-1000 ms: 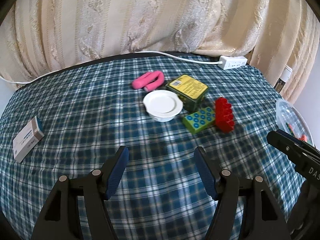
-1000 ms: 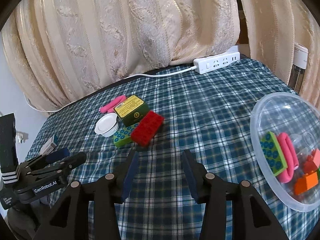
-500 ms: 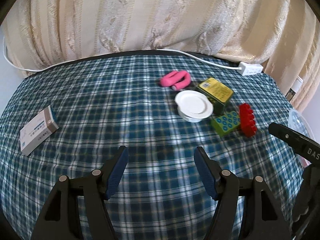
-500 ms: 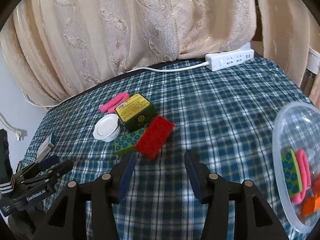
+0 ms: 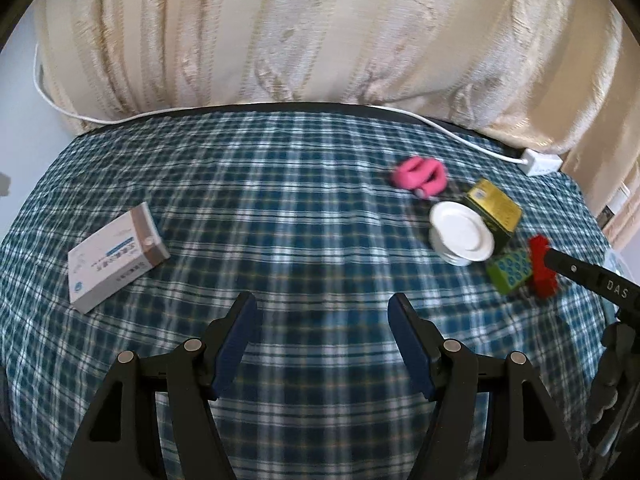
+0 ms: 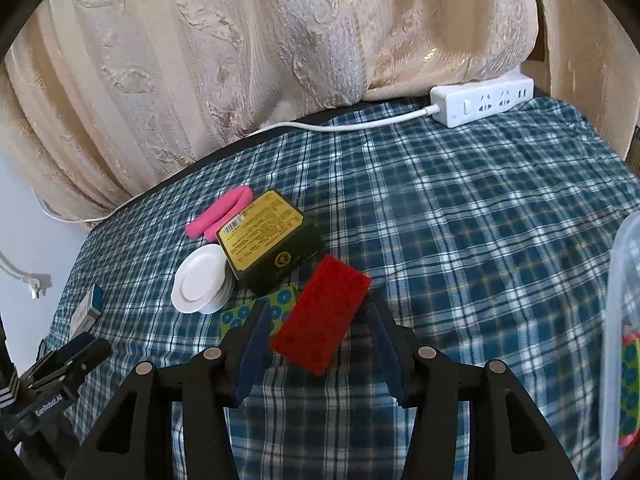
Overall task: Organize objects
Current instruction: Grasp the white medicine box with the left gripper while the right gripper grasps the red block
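Observation:
A red toy brick (image 6: 322, 318) lies on the plaid cloth, leaning on a green dotted brick (image 6: 256, 312). My right gripper (image 6: 318, 344) is open, its jaws standing either side of the red brick's near end, not closed on it. Behind are a green and yellow tin (image 6: 268, 240), a white lid (image 6: 200, 280) and a pink loop (image 6: 220, 216). My left gripper (image 5: 322, 336) is open and empty over bare cloth. A white medicine box (image 5: 114, 258) lies to its left. The red brick (image 5: 542, 268) shows at the right in the left wrist view.
A clear plastic bowl (image 6: 624, 320) with several toys stands at the right edge. A white power strip (image 6: 480, 100) and its cable lie along the back edge by the curtain. The right gripper's arm (image 5: 592, 280) crosses the left wrist view at right.
My right gripper moved forward to the red brick, which now sits between its jaws. My left gripper swung left, bringing the white box nearer to the middle of its view.

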`<state>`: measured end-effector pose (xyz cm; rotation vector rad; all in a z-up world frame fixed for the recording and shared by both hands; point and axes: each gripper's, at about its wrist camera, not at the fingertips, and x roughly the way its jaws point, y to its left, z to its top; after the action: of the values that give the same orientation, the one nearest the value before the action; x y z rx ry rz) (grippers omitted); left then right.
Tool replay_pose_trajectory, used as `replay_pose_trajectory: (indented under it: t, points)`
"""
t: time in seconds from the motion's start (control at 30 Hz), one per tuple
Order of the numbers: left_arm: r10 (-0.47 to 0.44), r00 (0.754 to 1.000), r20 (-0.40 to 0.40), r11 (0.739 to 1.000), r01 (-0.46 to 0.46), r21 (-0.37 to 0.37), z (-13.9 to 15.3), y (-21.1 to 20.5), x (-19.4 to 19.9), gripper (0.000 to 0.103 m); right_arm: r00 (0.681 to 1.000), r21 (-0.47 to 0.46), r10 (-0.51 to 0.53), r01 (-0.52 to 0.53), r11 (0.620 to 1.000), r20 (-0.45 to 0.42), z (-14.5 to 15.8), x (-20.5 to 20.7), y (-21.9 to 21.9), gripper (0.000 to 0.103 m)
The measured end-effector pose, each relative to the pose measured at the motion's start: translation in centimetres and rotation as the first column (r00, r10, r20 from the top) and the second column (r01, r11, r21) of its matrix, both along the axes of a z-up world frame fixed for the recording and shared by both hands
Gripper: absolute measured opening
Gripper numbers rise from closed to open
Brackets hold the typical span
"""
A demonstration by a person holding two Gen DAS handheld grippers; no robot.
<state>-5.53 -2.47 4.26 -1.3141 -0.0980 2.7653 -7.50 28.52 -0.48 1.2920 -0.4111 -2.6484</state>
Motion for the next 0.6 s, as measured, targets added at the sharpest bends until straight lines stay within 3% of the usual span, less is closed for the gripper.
replay_pose_trajectory:
  t: [0.43,0.6]
  points:
    - [0.183,0.983,-0.028,0.983,-0.183,0.003,0.6,-8.5,-1.3,0.075,1.000,0.046,0.023,-0.023,0.999,0.009,-1.1,-0.4,-1.3,0.054]
    - [0.222,0.974,-0.049,0.974,-0.224,-0.041,0.6,-12.2,-2.0,0.075,1.000,0.047,0.023,-0.023,0.999,0.004,-1.1,-0.3,-1.3,0.054]
